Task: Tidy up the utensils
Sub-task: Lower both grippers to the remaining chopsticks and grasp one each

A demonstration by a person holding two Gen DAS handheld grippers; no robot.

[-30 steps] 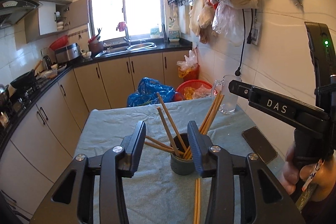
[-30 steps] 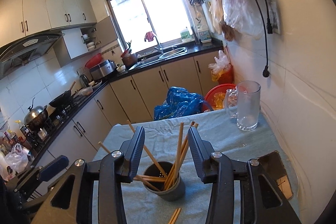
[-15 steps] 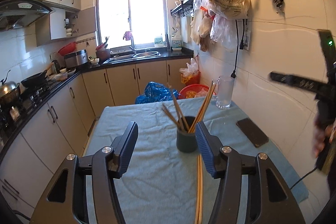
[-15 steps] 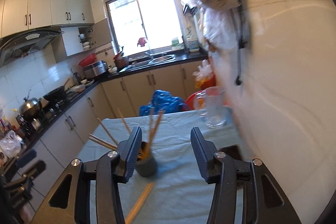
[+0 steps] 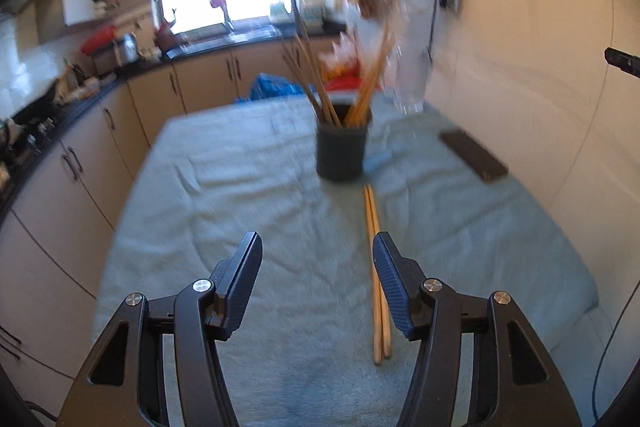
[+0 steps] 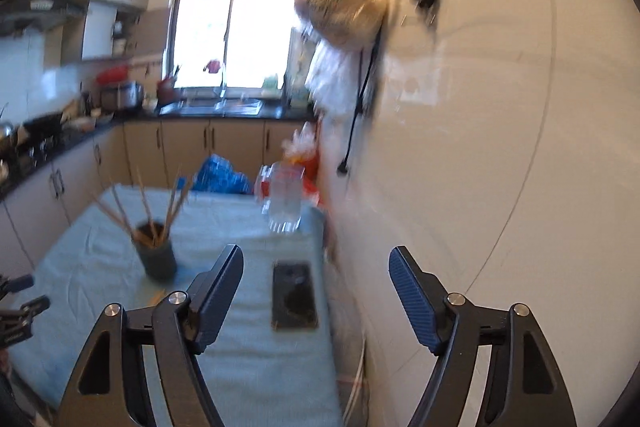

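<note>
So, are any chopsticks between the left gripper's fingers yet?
No: the left gripper is open and empty, with the loose chopsticks lying on the cloth beneath its right finger.

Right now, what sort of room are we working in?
A home kitchen, it seems: a sink under the window, counter-height cabinets, and a table with a chopstick holder.

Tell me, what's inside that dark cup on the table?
The cup holds a loose bunch of chopsticks, leaning outward. Their lower ends and the cup's bottom are hidden by its wall.
</note>
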